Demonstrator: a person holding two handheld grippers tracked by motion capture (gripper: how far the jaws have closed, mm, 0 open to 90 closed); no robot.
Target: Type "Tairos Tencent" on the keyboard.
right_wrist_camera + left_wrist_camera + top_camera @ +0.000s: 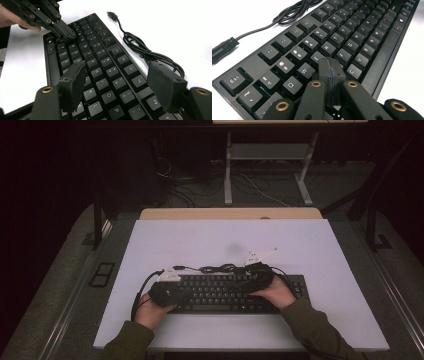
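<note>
Black keyboard (235, 293) flat on white tabletop (200, 245), near the front edge, cable (140, 47) coiled just behind. Left tool (332, 65) pressed together, tip down on the keys near E and D. Right tool (120, 82) spread wide apart, hovering over the right-hand keys around K and 9, clamping nothing.

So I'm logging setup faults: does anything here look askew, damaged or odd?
Nothing stands out. The keyboard lies flat and square on the table, keys intact, and its unplugged cable sits loosely bundled behind it.
</note>
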